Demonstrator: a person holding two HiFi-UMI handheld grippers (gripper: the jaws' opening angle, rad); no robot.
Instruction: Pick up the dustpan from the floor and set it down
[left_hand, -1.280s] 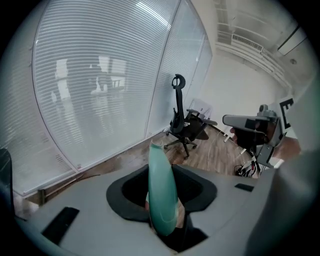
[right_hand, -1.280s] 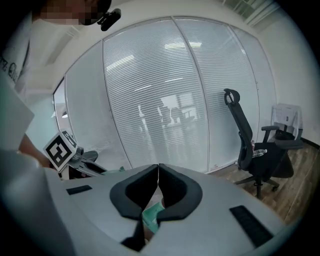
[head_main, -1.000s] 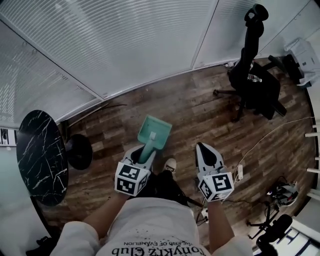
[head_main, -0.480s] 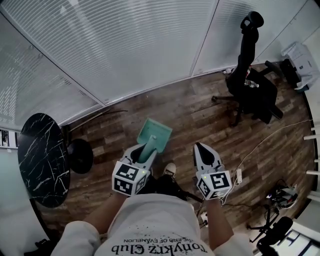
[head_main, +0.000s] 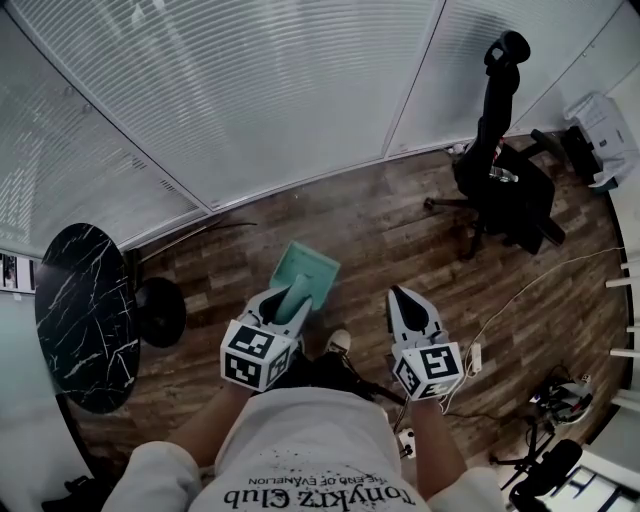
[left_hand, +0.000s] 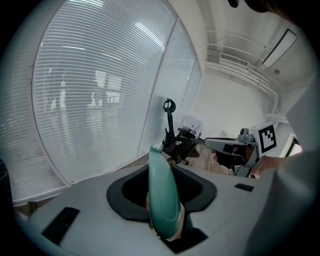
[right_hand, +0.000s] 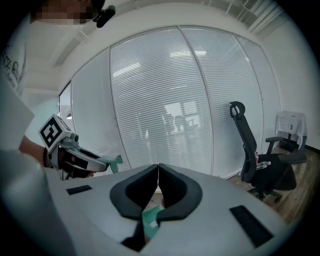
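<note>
Squarely, left gripper (head_main: 289, 303) clasps dustpan (head_main: 311, 263) handle.

teal dustpan (head_main: 306, 272), black white-veined table (head_main: 80, 315)

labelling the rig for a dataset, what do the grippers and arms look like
Both the left gripper and right gripper are pale grey wedge-shaped shells with black-lined jaws, each carrying a white cube printed with black square markers. The person wears a white short-sleeved T-shirt with dark lettering.
</note>
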